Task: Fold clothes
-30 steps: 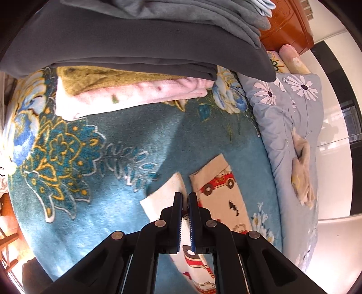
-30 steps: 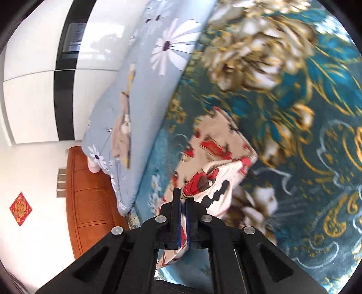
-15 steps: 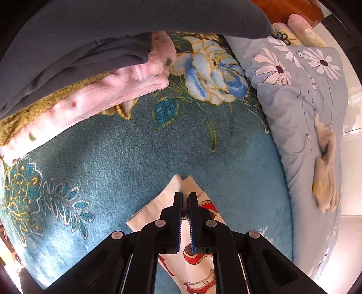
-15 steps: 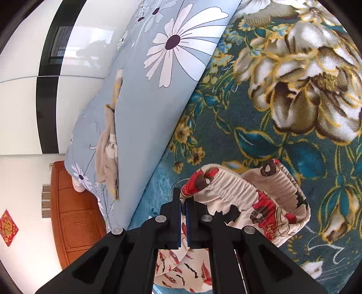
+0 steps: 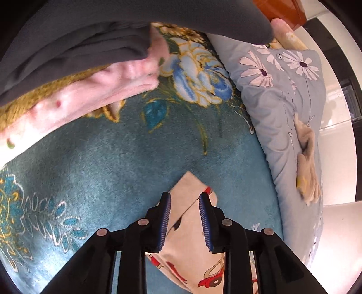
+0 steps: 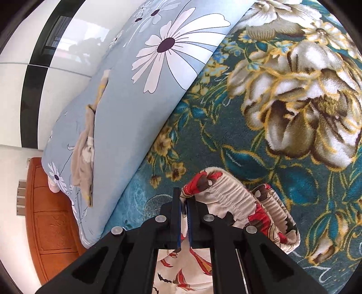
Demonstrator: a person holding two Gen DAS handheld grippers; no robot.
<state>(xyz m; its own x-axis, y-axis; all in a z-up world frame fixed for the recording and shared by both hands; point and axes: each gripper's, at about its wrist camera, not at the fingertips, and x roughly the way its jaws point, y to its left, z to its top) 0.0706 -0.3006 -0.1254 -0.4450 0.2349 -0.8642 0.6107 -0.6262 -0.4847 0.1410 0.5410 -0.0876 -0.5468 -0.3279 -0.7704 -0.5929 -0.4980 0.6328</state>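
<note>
On a teal flowered blanket point(image 5: 117, 162), cream shorts point(image 5: 192, 248) printed with red cars, spread flat with a folded corner pointing away toward the pillow. Just above that corner, left gripper point(image 5: 184, 217), pointing forward and slightly down over the cloth, jaws parted, nothing pinched between the blue ribbed pads point(image 5: 164, 222), fabric visible through the gap. Beyond it, a stack of folded clothes along the far left: a dark grey garment point(image 5: 74, 38) on top, a mustard knit point(image 5: 27, 99) beneath, a pink fleece point(image 5: 90, 95) at the bottom, resting on the blanket. To the right, a pale blue daisy pillow point(image 5: 282, 97) with a crumpled beige cloth point(image 5: 307, 158) lying on it, and a wooden headboard point(image 5: 278, 9) at the top edge. In the right wrist view, right gripper point(image 6: 183, 203) angled down toward the bed, jaws nearly closed, clamped on the gathered elastic waistband of the same shorts point(image 6: 228, 194); waistband lifted and curled into an arch, its far end dropping back onto the blanket point(image 6: 226, 140) at the right, the rest of the printed cloth hanging below the black fingers. Beside it to the left, the daisy pillow point(image 6: 135, 90) running diagonally, the beige cloth point(image 6: 84, 153) draped on its side, the wooden headboard point(image 6: 54, 221) at lower left, and a white wardrobe point(image 6: 13, 90) with black bands behind.
</note>
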